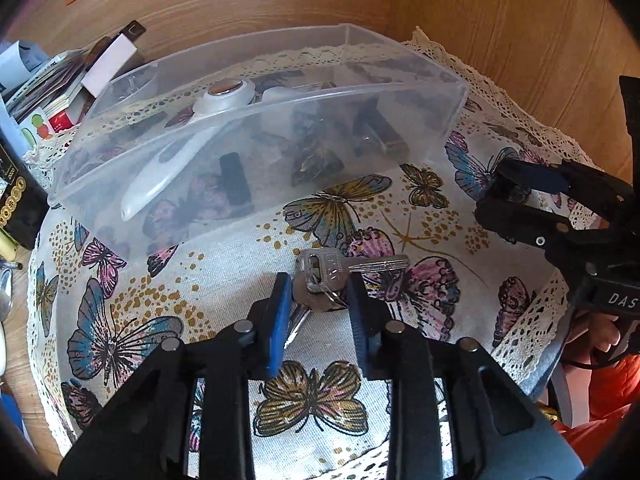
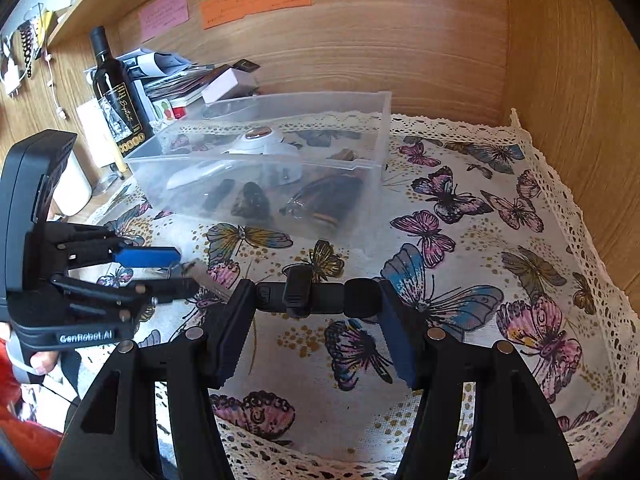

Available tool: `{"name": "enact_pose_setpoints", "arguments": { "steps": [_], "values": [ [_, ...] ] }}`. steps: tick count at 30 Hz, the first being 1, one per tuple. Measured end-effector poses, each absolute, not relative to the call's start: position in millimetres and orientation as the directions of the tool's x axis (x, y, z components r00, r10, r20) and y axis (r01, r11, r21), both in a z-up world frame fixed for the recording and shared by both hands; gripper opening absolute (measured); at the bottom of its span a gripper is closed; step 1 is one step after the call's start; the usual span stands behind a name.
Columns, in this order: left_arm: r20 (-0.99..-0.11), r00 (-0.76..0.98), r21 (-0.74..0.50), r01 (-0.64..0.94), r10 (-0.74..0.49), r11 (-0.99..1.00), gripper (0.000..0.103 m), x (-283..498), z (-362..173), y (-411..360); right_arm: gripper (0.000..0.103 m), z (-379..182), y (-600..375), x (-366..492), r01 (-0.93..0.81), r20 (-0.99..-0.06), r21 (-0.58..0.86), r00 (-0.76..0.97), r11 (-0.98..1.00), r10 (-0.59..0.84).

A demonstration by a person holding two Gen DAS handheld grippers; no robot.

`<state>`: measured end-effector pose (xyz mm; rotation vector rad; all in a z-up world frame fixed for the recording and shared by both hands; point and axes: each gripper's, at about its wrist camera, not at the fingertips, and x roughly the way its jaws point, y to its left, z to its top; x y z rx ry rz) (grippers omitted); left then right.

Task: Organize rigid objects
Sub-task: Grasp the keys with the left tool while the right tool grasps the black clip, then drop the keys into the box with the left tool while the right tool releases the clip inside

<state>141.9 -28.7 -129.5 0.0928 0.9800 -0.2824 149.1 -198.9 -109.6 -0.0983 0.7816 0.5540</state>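
Observation:
A bunch of silver keys [image 1: 336, 276] lies on the butterfly cloth [image 1: 120, 304]. My left gripper [image 1: 320, 292] is open around the keys, one blue pad on each side, not closed on them. In the right wrist view the left gripper [image 2: 182, 270] reaches the keys [image 2: 204, 276]. My right gripper [image 2: 312, 300] is shut on a long black clip-on device [image 2: 308, 294], held crosswise between the pads above the cloth. A clear plastic box [image 1: 256, 128] behind holds a white opener [image 1: 192, 148] and several dark items.
A dark bottle [image 2: 116, 96] and a stack of papers and boxes [image 2: 188, 84] stand left of the clear box [image 2: 272, 160]. Wooden walls [image 2: 560, 80] close in the back and right. Lace cloth edge [image 2: 580, 208] runs along the right.

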Motion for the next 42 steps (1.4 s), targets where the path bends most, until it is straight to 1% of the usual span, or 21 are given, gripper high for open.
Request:
{"name": "enact_pose_setpoints", "arguments": {
  "steps": [1, 11, 23, 27, 34, 37, 42],
  "values": [
    [-0.827, 0.528, -0.046, 0.275, -0.191, 0.960, 0.024, 141.4, -129.1, -28.4, 0.058, -109.4, -198.9, 149.5, -0.509, -0.690, 0.118, 0.576, 0.853, 0.439],
    [-0.797, 0.578, -0.057, 0.218, -0.177, 0.974, 0.024, 125.9, -118.3, -15.2, 0.058, -100.2, -199.3, 151.0, -0.508, -0.669, 0.116, 0.595, 0.854, 0.445],
    [-0.686, 0.704, -0.085, 0.174, -0.185, 0.981, 0.024, 107.2, -70.3, 11.4, 0.058, -78.9, -192.2, 155.8, -0.511, -0.626, 0.097, 0.636, 0.854, 0.452],
    [-0.649, 0.738, -0.098, 0.162, -0.186, 0.982, 0.024, 112.6, -53.5, 18.0, 0.058, -68.2, -187.3, 161.1, -0.515, -0.607, 0.083, 0.652, 0.853, 0.454],
    [-0.597, 0.786, -0.072, 0.148, -0.161, 0.986, 0.024, 129.2, -29.4, 26.7, 0.058, -49.4, -174.6, 174.7, -0.522, -0.566, 0.055, 0.686, 0.851, 0.457],
    [-0.592, 0.793, -0.056, 0.139, -0.145, 0.989, 0.024, 139.4, -25.4, 29.6, 0.058, -44.9, -168.0, 183.0, -0.524, -0.558, 0.053, 0.691, 0.850, 0.460],
    [-0.611, 0.777, -0.073, 0.131, -0.148, 0.989, 0.024, 161.5, -31.5, 37.1, 0.058, -48.4, -155.5, 202.4, -0.518, -0.570, 0.062, 0.683, 0.853, 0.457]
  ]
}}
